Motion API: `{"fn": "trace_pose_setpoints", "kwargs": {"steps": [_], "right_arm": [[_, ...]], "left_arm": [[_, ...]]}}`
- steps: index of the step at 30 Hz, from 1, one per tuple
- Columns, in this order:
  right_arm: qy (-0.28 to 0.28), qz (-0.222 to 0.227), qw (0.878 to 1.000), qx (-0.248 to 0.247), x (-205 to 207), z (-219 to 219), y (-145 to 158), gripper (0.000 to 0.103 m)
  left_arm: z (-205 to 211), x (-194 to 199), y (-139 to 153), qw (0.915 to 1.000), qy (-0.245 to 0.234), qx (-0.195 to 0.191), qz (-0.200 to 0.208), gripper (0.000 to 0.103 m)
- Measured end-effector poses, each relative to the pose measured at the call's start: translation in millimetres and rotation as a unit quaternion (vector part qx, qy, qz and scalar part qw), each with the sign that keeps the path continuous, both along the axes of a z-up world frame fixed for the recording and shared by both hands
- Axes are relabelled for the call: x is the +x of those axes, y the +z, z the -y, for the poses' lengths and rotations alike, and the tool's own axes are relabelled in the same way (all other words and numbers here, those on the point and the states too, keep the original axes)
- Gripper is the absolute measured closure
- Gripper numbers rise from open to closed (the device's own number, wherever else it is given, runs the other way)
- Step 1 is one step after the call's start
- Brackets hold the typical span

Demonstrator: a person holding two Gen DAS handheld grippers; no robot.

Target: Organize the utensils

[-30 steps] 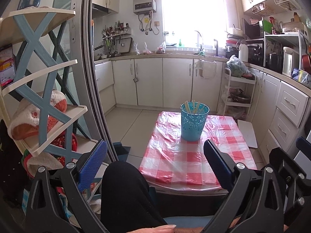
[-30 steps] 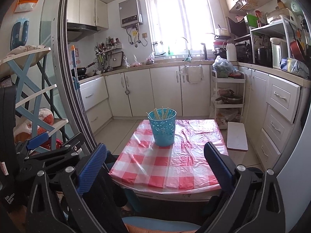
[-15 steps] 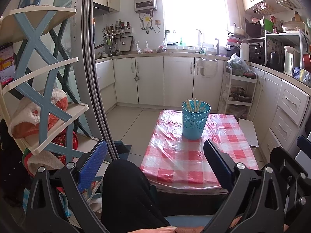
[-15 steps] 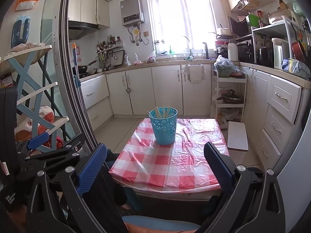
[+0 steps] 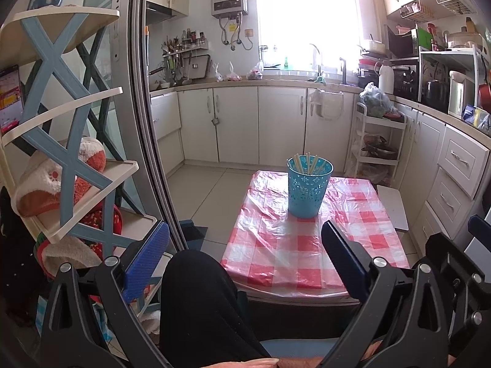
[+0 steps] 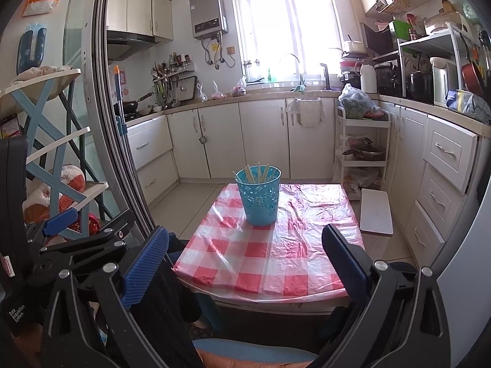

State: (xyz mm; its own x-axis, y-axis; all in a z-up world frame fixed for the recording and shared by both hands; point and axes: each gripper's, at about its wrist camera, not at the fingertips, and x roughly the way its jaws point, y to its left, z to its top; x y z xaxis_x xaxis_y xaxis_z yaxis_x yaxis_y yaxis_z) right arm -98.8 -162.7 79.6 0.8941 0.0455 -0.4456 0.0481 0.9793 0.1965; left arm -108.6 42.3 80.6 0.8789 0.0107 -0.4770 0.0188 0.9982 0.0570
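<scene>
One blue cup (image 5: 309,189) holding chopsticks (image 5: 307,163); two tongs (image 5: 245,254) (image 6: 245,256) agape.

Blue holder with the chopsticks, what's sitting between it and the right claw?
Nothing: only bare checked tablecloth lies between the blue holder and the open right claw, as the right wrist view shows.

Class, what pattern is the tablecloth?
Red-and-white checks on the tablecloth, clearest in the right wrist view.

White kitchen cabinets (image 6: 264,135), water heater (image 6: 208,13) on the wall, bright window (image 6: 288,24), white trolley (image 6: 363,150) with pots, blue-and-cream shelf (image 5: 70,141) holding slippers (image 5: 55,174), kettle (image 6: 368,78)
</scene>
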Motion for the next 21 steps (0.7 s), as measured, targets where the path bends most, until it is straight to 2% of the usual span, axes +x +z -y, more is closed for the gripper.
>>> {"fn": "trace_pose_setpoints", "kwargs": {"steps": [21], "right_arm": [[0.002, -0.004, 1.000, 0.000, 1.1, -0.1, -0.7, 0.007]], "left_arm": [[-2.4, 1.7, -1.8, 1.0000, 0.000, 0.000, 0.000, 0.008]]}}
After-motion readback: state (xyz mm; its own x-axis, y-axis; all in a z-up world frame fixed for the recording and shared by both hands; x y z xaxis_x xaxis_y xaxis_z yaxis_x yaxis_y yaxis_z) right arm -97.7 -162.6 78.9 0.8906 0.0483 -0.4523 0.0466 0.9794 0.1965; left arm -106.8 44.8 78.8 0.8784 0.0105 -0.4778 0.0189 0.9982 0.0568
